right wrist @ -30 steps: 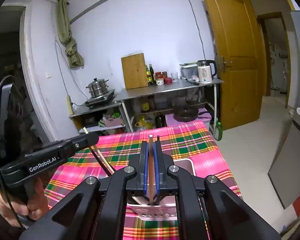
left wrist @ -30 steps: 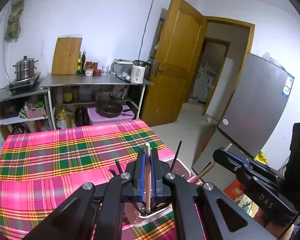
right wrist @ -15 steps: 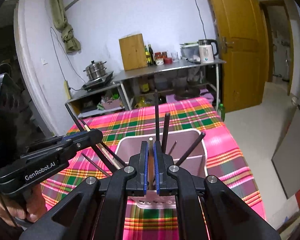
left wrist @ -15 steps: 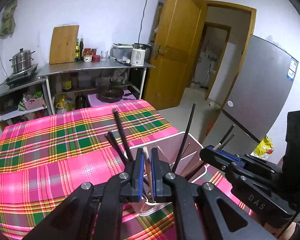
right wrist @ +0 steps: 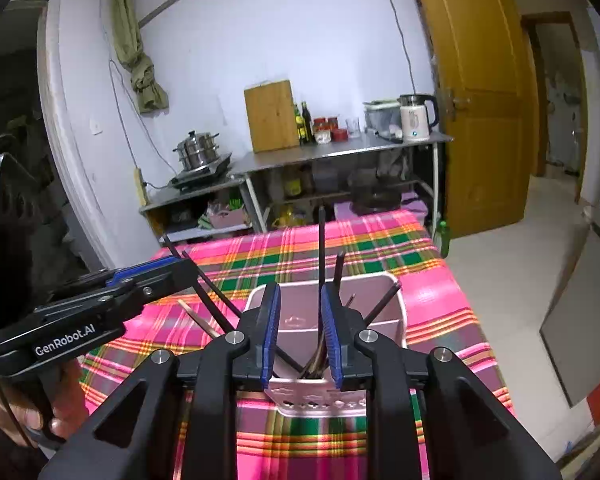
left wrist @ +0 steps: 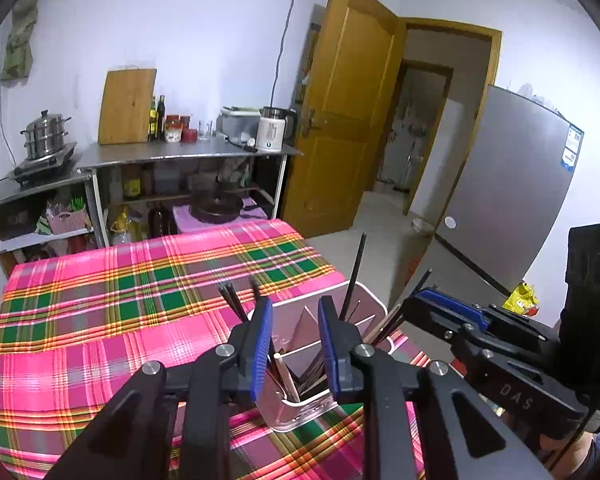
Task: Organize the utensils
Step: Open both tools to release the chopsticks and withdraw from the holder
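Observation:
A pink utensil holder (left wrist: 364, 300) (right wrist: 380, 284) with compartments stands at the near edge of the plaid table (left wrist: 120, 304) (right wrist: 440, 292). Several dark chopsticks (left wrist: 354, 276) (right wrist: 321, 248) stand in it, and a light wooden chopstick (left wrist: 286, 374) leans in its near compartment. My left gripper (left wrist: 294, 344) is open and empty just above the holder. My right gripper (right wrist: 300, 332) is open and empty above the holder too. Each gripper shows in the other's view, the right one (left wrist: 440, 304) and the left one (right wrist: 156, 272).
A steel counter (left wrist: 188, 156) (right wrist: 340, 152) with a cutting board, bottles and a kettle stands behind the table. A stove with a steamer pot (left wrist: 44, 136) is to its left. A wooden door (left wrist: 340, 120) and a grey fridge (left wrist: 512, 184) are on the right.
Both grippers have opened and let go of their light chopsticks, which now rest in the holder. Both grippers came down closer to the holder.

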